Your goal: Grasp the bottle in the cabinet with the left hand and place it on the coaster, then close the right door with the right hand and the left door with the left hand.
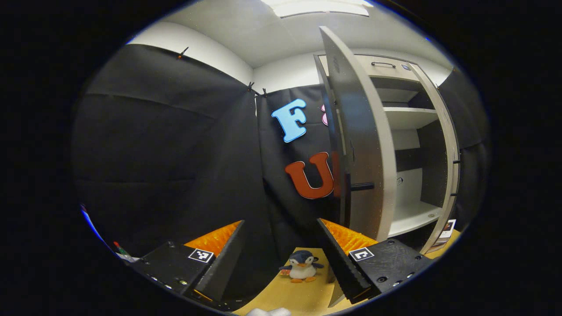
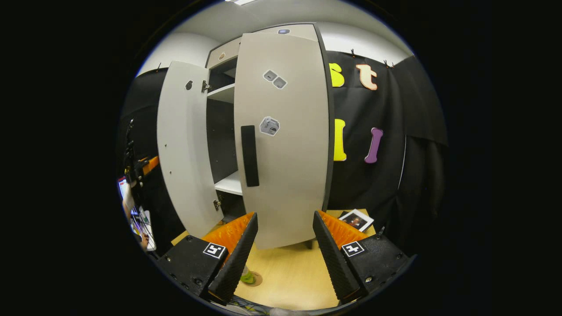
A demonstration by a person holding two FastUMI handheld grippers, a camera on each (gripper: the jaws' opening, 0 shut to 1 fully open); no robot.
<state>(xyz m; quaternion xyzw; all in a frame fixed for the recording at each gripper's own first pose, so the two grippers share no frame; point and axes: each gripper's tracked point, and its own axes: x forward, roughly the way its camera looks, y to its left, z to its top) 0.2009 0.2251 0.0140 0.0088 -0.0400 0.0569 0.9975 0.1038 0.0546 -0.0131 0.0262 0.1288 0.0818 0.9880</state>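
Beside the shelves, left door (image 1: 360,145) upright, edge-on, ajar.

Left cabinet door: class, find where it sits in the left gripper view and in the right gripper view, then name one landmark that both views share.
Left gripper view: the left cabinet door stands just right of centre, swung open and seen almost edge-on.
Right gripper view: the same door stands left of centre, swung open, its inner face towards the camera.
Shared landmark: the cabinet's bottom shelf.
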